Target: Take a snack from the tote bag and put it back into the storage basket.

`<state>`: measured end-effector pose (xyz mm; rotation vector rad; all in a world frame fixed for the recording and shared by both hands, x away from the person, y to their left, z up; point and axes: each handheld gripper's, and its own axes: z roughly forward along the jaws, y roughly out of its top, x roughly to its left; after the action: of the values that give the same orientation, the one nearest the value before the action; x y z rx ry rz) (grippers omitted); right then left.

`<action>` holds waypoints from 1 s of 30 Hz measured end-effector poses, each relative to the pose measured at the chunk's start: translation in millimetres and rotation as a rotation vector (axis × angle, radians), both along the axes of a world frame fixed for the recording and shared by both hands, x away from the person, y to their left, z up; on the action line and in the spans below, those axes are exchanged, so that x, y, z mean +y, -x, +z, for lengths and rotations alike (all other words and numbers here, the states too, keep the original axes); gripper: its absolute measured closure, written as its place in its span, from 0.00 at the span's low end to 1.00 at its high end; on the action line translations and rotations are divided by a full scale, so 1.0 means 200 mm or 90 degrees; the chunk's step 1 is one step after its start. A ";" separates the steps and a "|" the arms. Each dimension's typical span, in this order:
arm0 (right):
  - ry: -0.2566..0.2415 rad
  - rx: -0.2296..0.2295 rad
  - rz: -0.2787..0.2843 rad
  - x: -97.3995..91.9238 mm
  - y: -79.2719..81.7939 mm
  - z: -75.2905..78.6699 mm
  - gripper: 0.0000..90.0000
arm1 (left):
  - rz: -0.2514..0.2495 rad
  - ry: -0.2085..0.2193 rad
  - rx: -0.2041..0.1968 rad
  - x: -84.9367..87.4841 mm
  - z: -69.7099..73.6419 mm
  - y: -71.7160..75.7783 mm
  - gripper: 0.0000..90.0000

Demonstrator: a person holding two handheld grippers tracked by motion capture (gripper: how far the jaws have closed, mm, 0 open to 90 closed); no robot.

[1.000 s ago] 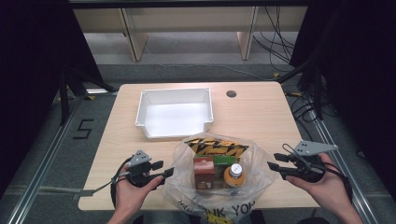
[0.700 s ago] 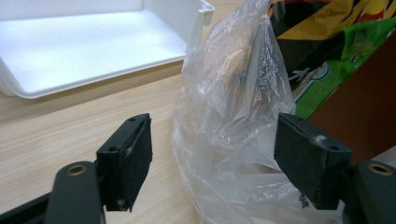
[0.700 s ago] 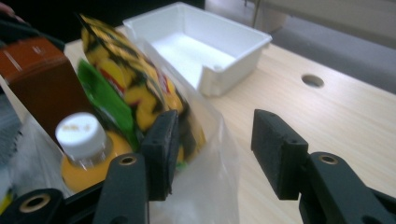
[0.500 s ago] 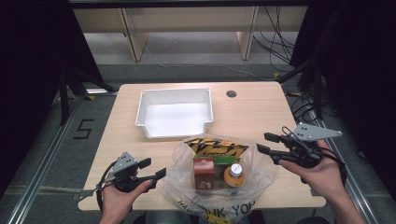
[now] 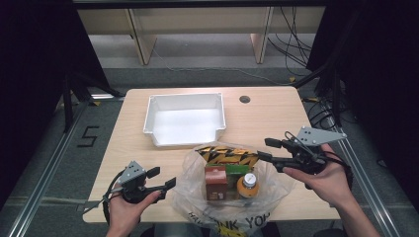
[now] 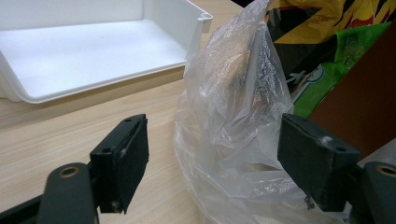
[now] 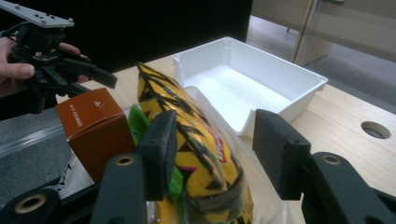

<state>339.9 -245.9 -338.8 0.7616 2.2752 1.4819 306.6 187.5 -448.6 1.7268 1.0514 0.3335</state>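
Observation:
A clear plastic bag [image 5: 197, 190] lies open at the table's near edge. It holds a yellow-and-black snack packet [image 5: 225, 155], a brown box [image 5: 215, 180], a green packet [image 5: 236, 169] and an orange bottle [image 5: 248, 183]. My left gripper [image 5: 163, 177] sits at the bag's left side. Its jaws have just been opening and stand open, with a loose fold of the plastic [image 6: 229, 107] between them and neither pad [image 6: 126, 158] pressing on it. My right gripper [image 5: 265, 149] hovers at the bag's right edge, its jaws also just opening, open over the snack packet [image 7: 187, 121].
An empty white tray [image 5: 148, 116] stands behind the bag, in the middle of the table. A round cable hole [image 5: 244, 99] is at the far right of the tabletop. Bare wood [image 5: 267, 118] lies right of the tray.
The right gripper has risen and moved away from the near edge, toward the snack packet. The left gripper's jaws stand wider apart, and it has shifted slightly at the bag's left side.

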 end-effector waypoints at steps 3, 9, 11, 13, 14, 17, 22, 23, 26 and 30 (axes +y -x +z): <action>0.005 -0.008 0.010 0.03 0.00 0.00 0.55 | -0.002 -0.005 -0.005 0.00 0.01 0.00 0.27; 0.049 -0.003 0.047 0.07 -0.04 0.01 0.55 | -0.005 -0.006 -0.004 -0.01 0.00 -0.01 0.28; 0.061 0.002 0.060 0.09 -0.04 0.00 0.57 | -0.007 -0.004 -0.008 -0.01 0.00 -0.01 0.28; 0.061 -0.012 0.065 0.11 -0.06 -0.01 0.57 | -0.009 -0.005 -0.008 -0.01 0.00 -0.01 0.28; 0.061 -0.008 0.079 0.12 -0.06 -0.01 0.58 | -0.008 -0.004 -0.008 -0.01 0.00 -0.01 0.28; 0.069 0.006 0.084 0.14 -0.07 -0.04 0.59 | -0.008 -0.007 -0.006 -0.01 -0.01 0.00 0.28; 0.086 0.011 0.092 0.19 -0.08 -0.07 0.62 | -0.007 -0.007 -0.005 -0.01 -0.01 0.02 0.28; 0.100 0.010 0.105 0.19 -0.09 -0.07 0.63 | -0.008 -0.008 -0.008 -0.01 0.00 0.02 0.28; 0.107 0.009 0.102 0.22 -0.10 -0.08 0.66 | -0.007 -0.008 -0.009 -0.01 0.00 0.01 0.28; 0.131 -0.001 0.117 0.24 -0.12 -0.08 0.70 | -0.003 -0.006 -0.002 -0.01 -0.01 0.02 0.28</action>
<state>363.5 -197.6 -354.9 0.5039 2.5038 1.2928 303.5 185.2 -449.8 1.7365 1.0453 0.3394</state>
